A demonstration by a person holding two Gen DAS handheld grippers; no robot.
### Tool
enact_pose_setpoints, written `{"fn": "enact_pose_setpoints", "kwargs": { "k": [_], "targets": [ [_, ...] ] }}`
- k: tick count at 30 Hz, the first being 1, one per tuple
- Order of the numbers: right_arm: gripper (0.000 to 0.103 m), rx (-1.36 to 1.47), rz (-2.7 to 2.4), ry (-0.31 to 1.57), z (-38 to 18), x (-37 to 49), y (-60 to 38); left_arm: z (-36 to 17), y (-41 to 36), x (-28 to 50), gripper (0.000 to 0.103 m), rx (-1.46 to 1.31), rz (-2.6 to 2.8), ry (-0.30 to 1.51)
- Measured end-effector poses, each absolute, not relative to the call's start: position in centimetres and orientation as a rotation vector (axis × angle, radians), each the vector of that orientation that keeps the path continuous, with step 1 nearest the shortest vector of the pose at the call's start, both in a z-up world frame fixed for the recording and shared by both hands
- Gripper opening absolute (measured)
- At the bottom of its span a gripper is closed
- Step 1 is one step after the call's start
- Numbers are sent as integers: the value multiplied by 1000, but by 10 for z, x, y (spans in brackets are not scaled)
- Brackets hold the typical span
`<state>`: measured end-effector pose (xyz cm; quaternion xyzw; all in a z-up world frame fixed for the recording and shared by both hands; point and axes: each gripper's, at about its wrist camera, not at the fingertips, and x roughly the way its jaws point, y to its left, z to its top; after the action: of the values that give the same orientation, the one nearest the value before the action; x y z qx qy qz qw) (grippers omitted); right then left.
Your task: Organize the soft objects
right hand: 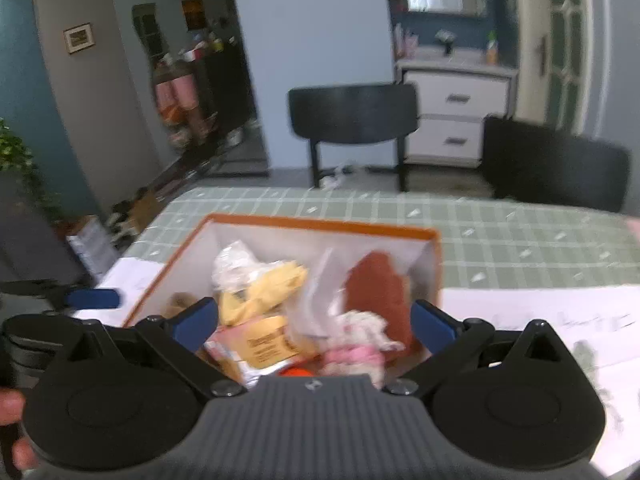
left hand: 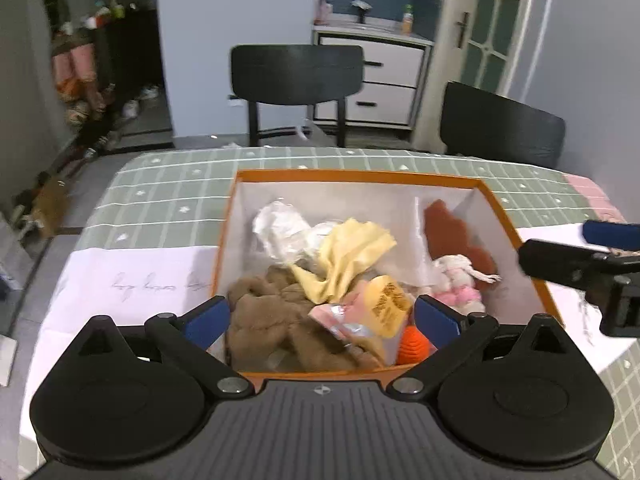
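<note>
An orange-rimmed box (left hand: 352,176) (right hand: 320,224) with white inner walls stands on the table. Inside lie a yellow cloth (left hand: 348,256) (right hand: 260,292), a brown fuzzy cloth (left hand: 276,312), a white crumpled bag (left hand: 280,228) (right hand: 236,264), a rust-brown felt piece (left hand: 452,232) (right hand: 376,288), a pink-and-white plush (left hand: 460,284) (right hand: 356,340), a yellow-labelled packet (left hand: 384,304) (right hand: 268,344) and an orange ball (left hand: 412,344). My left gripper (left hand: 320,316) hovers open above the box's near side, nothing between its fingers. My right gripper (right hand: 316,322) is open above the box too, empty; it shows at the right edge of the left wrist view (left hand: 588,256).
The table carries a green checked cloth (left hand: 180,176) (right hand: 520,232) and white paper sheets (left hand: 120,276) (right hand: 540,312) on both sides of the box. Two black chairs (left hand: 296,76) (left hand: 500,124) stand behind the table. A hand (right hand: 12,404) shows at the left edge.
</note>
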<state>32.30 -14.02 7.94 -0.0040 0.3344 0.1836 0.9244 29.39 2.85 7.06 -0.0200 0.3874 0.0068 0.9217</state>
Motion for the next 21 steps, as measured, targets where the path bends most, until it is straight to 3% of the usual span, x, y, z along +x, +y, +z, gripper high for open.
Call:
{"fn": "enact_pose_setpoints", "kwargs": {
  "k": [9,21],
  "targets": [
    [100,48,345,697,62,318,-153,75,32,272,103,-102,177,737],
    [100,-97,386,676,43,318,-112,65,30,275,103,-34,301,728]
  ]
}}
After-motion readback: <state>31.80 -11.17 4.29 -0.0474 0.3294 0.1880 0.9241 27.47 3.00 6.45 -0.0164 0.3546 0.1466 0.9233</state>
